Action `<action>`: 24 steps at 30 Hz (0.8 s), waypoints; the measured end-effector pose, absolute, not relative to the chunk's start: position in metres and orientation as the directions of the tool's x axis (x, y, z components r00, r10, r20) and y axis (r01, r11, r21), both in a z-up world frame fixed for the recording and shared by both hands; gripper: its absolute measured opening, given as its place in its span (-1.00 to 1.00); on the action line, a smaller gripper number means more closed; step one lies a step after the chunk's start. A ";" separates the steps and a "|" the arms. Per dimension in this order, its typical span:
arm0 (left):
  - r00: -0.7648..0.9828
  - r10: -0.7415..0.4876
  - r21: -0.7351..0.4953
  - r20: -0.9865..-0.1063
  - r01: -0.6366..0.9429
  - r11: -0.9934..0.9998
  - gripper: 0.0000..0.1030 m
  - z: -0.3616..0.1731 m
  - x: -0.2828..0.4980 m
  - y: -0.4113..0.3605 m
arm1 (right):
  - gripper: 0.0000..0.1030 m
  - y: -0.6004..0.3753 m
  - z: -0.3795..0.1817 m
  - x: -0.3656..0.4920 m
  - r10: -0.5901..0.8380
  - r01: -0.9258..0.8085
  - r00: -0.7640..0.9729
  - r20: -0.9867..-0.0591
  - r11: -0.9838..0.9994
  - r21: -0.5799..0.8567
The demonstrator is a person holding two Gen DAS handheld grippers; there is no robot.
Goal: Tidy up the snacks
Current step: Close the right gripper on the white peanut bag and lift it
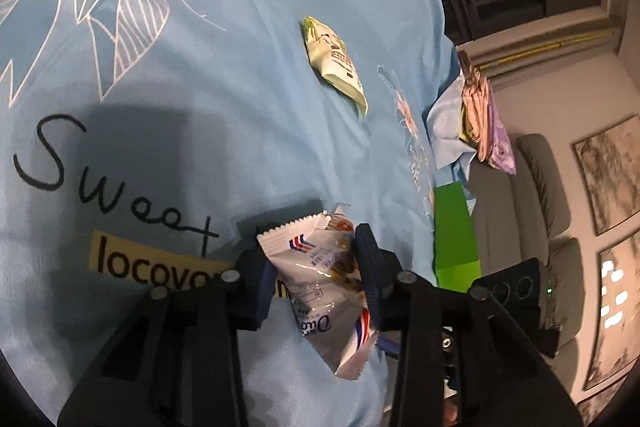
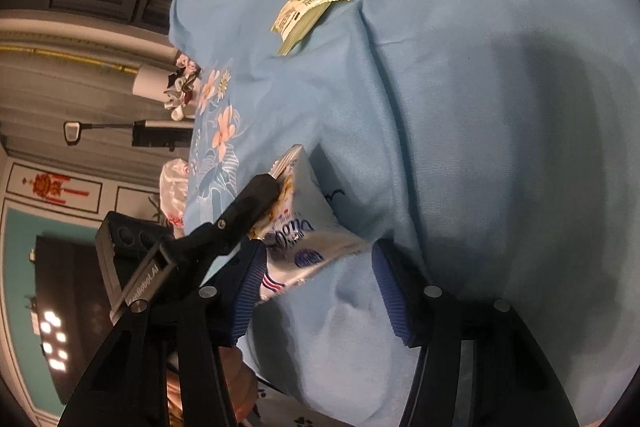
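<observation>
The left gripper [image 1: 316, 279] is clenched on a white snack pack [image 1: 324, 279], its blue-ribbed fingers [image 1: 370, 267] pressing both sides of the wrapper. The pack is partly see-through, with brownish contents visible inside and red-and-blue stripes and blue script printed on it; its serrated top edge sticks up above the fingers and its lower end hangs below them. It is held just above a light-blue floral sheet [image 1: 240, 67] covering the bench.

In the right wrist view the same pack [image 2: 304, 231] shows with the left gripper's black finger [image 2: 252, 203] across its upper end. The right gripper [image 2: 316, 291] is released: its fingers [image 2: 394, 299] stand well apart, and the pack's lower corner reaches down between them, close to the left-hand finger. Whether it touches that finger cannot be told.

A second, pale green pack [image 1: 336, 61] lies flat on the sheet farther away, apart from the held one; in the right view it [image 2: 304, 9] lies near a fold of the cloth. Its print is too small to read.

At the sheet's right edge in the left view, several packs [image 1: 486, 123], pink, purple and greenish, are stacked upright against a bunched fold of cloth; whatever holds them is hidden. Below them stands a bright green box [image 1: 456, 235], its inside out of sight and its bottom cut off by the gripper.
</observation>
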State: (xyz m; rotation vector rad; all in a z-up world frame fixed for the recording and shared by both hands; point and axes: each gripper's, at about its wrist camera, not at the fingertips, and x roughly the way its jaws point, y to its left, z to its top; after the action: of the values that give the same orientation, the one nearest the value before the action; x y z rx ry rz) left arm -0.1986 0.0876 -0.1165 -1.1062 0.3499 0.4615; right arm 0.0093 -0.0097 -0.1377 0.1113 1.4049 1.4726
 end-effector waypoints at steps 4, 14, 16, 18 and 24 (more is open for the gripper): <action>0.846 0.199 -0.756 -0.495 -0.532 0.380 -0.27 -0.114 -0.199 0.085 | 0.12 -0.009 -0.137 0.009 0.702 -0.577 -0.441 -0.559 0.256 0.776; 0.829 0.249 -0.731 -0.501 -0.559 0.391 -0.40 -0.116 -0.199 0.079 | -0.02 -0.001 -0.136 0.002 0.709 -0.583 -0.428 -0.561 0.258 0.771; 0.849 0.230 -0.775 -0.476 -0.529 0.346 -0.48 -0.119 -0.208 0.084 | -0.32 -0.001 -0.140 0.003 0.716 -0.580 -0.425 -0.554 0.255 0.774; 0.860 0.224 -0.796 -0.458 -0.509 0.328 -0.52 -0.120 -0.216 0.085 | -0.42 -0.003 -0.140 0.004 0.722 -0.584 -0.426 -0.544 0.240 0.776; 0.821 0.281 -0.731 -0.497 -0.570 0.375 -0.53 -0.109 -0.211 0.075 | -0.45 -0.004 -0.134 0.000 0.730 -0.612 -0.403 -0.553 0.234 0.755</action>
State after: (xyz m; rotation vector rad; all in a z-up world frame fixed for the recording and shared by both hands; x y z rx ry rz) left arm -0.2115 0.0752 -0.1092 -1.0539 0.3118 0.5563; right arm 0.0003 -0.0040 -0.1341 0.1230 1.3444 1.4633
